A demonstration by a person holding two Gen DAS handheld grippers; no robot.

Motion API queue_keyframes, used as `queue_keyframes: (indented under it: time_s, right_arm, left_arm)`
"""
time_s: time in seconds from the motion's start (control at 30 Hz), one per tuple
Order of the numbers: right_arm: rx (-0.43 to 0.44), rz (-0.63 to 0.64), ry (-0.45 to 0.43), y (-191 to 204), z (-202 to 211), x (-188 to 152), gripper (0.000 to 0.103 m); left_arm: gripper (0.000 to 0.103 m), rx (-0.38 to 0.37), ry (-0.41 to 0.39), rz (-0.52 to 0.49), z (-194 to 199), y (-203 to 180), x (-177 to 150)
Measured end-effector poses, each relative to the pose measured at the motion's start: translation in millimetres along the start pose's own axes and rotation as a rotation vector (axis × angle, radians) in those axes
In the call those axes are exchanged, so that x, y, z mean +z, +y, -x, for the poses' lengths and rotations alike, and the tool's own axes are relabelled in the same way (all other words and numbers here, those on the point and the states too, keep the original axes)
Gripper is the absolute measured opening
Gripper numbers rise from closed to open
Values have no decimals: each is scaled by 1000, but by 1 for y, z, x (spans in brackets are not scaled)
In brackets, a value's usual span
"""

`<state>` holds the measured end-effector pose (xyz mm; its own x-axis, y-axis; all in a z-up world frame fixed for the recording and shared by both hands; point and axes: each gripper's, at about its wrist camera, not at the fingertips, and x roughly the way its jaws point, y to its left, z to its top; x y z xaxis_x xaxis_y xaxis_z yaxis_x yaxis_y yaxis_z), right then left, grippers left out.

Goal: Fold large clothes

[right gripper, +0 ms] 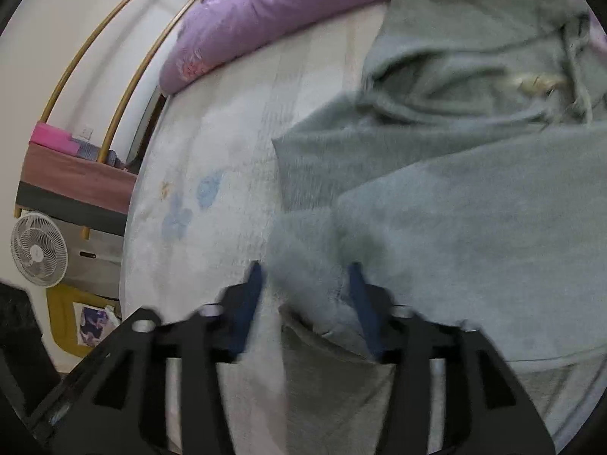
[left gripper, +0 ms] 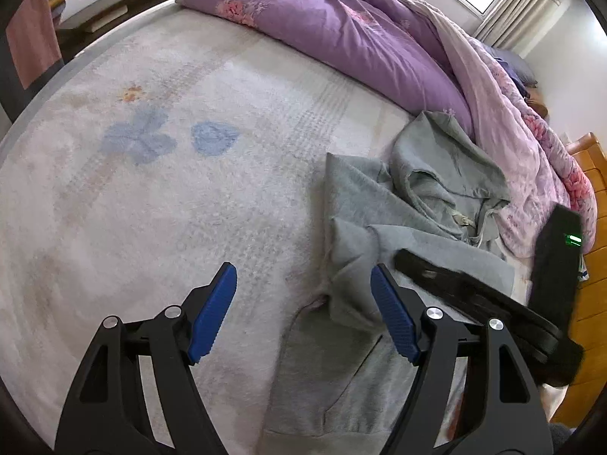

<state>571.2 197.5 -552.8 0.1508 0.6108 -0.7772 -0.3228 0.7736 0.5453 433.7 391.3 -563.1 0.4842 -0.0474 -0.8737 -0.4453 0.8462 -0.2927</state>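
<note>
A grey hoodie lies partly folded on the pale bed cover, its hood bunched at the far right. My left gripper is open and empty, just above the cover at the hoodie's left edge. The right gripper's black body reaches in over the hoodie from the right. In the right wrist view the hoodie fills the right side. My right gripper is open, its blue pads straddling a fold at the hoodie's left edge. That view is blurred.
A rumpled purple floral duvet lies along the far side of the bed, right behind the hoodie. A wooden headboard is at the right. Left of the bed stand a white fan and a shelf rack.
</note>
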Motion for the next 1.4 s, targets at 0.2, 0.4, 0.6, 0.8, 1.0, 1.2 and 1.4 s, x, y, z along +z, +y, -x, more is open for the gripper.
queue_keyframes:
  time_s: [0.2, 0.4, 0.6, 0.8, 1.0, 1.2, 1.4]
  right_arm:
    - [-85, -96, -54, -78, 59, 21, 55]
    - [-238, -189, -102, -181, 102, 76, 55]
    - [-321, -178, -129, -243, 116, 150, 55]
    - [-313, -155, -155, -254, 99, 202, 55]
    - [-448, -12, -131, -247, 69, 232, 55]
    - [-444, 12, -86, -256, 45, 237, 53]
    - [-327, -33, -139, -252, 62, 226, 15]
  left_arm:
    - [77, -18, 31, -23, -28, -35, 14]
    - [78, -49, 125, -172, -90, -108, 51]
    - [82, -133, 221, -126, -157, -151, 106]
    - [82, -66, 281, -125, -211, -161, 142]
    - [82, 19, 347, -166, -249, -157, 150]
    - [67, -8, 347, -165, -264, -153, 160]
    - [4, -56, 332, -214, -260, -163, 172]
